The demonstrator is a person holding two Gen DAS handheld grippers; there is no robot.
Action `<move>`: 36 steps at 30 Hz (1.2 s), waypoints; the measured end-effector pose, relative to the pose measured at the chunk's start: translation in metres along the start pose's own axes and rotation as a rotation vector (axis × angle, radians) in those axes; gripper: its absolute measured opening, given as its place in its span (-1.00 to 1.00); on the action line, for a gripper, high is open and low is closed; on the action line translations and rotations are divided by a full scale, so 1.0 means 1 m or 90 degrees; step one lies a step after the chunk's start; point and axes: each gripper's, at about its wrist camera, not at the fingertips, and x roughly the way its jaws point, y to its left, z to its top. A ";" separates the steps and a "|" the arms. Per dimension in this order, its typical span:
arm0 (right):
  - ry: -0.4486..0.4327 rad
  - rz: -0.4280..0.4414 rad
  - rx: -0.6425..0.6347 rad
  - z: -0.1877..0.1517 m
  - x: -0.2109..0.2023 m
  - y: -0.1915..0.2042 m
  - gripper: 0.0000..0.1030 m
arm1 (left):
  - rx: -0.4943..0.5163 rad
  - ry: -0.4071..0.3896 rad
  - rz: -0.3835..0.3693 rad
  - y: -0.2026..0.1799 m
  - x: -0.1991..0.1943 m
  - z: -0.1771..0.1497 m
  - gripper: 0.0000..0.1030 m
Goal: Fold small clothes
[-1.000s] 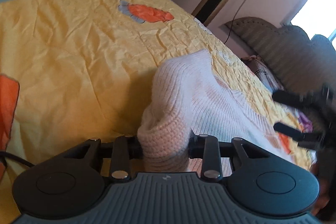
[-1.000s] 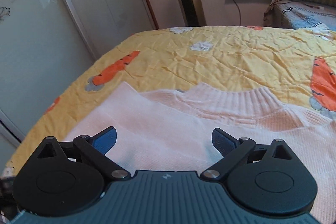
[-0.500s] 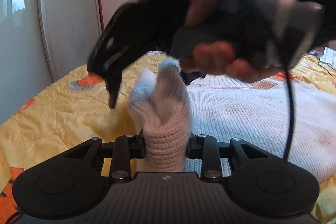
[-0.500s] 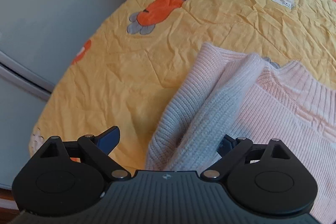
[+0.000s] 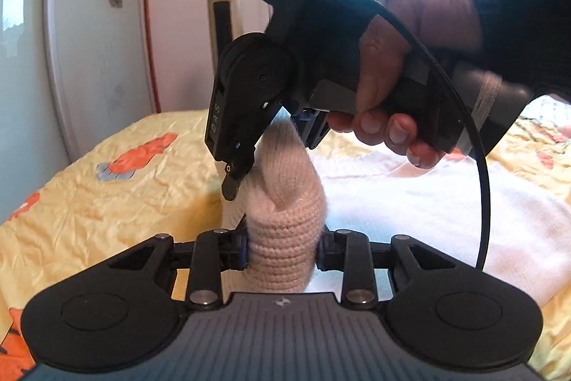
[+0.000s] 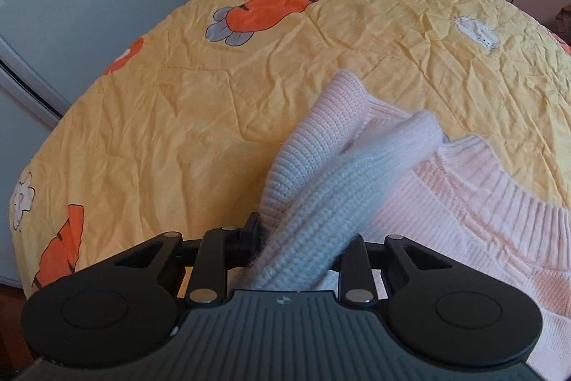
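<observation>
A pale pink knit sweater (image 6: 464, 202) lies on a yellow quilt (image 6: 178, 95) printed with carrots. In the left wrist view my left gripper (image 5: 282, 245) is shut on a bunched sleeve (image 5: 285, 202) of that sweater, lifted off the quilt. A little farther up the same sleeve, my right gripper (image 5: 273, 158) comes down from above, held by a hand (image 5: 392, 77). In the right wrist view my right gripper (image 6: 299, 249) has its jaws closing, and the gathered sleeve (image 6: 339, 149) is squeezed between the fingers. The sweater's ribbed collar (image 6: 499, 188) lies flat to the right.
The quilt's rounded edge (image 6: 43, 166) drops off to the left, with white sliding wardrobe doors (image 5: 89, 41) beyond it. A tall gold and black tower unit (image 5: 221, 6) stands behind the bed. A black cable (image 5: 481, 184) hangs from the right gripper's handle.
My right gripper swung over the sleeve and its jaws went from wide open to closed on the knit. The left gripper rolled and turned, still gripping the sleeve.
</observation>
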 end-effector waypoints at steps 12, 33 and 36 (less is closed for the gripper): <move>-0.095 -0.014 0.056 -0.082 -0.128 -0.106 -0.46 | 0.085 -0.049 -0.180 -0.116 -0.019 0.030 -0.38; -0.283 -0.075 0.368 -0.232 -0.198 -0.265 0.27 | 0.098 -0.029 -0.424 -0.150 -0.024 0.004 0.31; -0.300 0.004 0.366 -0.226 -0.198 -0.260 0.49 | 0.057 -0.050 -0.355 -0.111 -0.036 0.004 0.58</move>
